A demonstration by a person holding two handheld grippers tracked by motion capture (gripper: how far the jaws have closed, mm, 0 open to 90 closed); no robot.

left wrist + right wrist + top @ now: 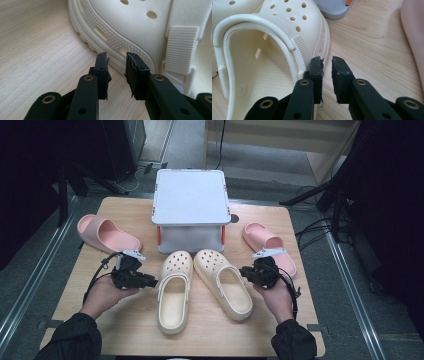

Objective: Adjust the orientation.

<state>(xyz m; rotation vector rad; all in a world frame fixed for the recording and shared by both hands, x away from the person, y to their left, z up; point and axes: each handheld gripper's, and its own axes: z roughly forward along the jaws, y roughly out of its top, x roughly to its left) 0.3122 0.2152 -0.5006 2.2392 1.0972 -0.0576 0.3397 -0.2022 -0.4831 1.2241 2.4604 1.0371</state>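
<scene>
Flanking the two cream clogs at the worktop's middle, each hand-held gripper has jaws narrowly apart on nothing. The left hand-held gripper points right at the left clog, whose long axis runs near to far. The right hand-held gripper points left, just beside the right clog's outer rim, its toe slanting far-left.
</scene>
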